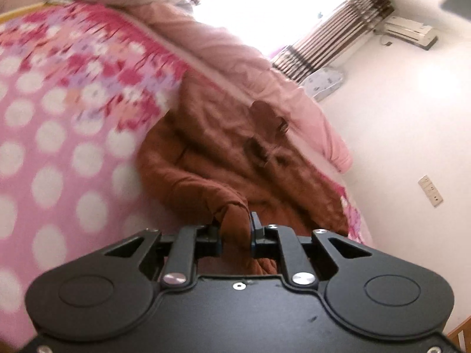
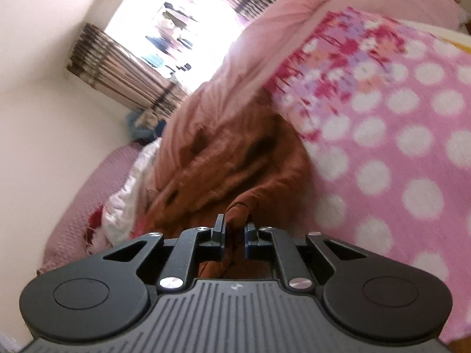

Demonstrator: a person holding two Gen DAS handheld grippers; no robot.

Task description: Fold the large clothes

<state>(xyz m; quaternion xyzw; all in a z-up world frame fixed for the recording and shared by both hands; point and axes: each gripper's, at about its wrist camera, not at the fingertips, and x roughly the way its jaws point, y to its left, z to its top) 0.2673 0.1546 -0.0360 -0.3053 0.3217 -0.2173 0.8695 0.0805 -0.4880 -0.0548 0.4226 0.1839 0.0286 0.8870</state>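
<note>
A large brown garment lies crumpled on a pink blanket with white dots. My left gripper is shut on a bunched edge of the brown garment, and cloth fills the gap between its fingers. In the right wrist view the same brown garment stretches away from me over the dotted blanket. My right gripper is shut on another bunched part of it. Both views are tilted and blurred.
A pink quilt is heaped behind the garment. A bright window with striped curtains and a wall air conditioner are beyond. White and red cloth lies at the bed's edge by a pale wall.
</note>
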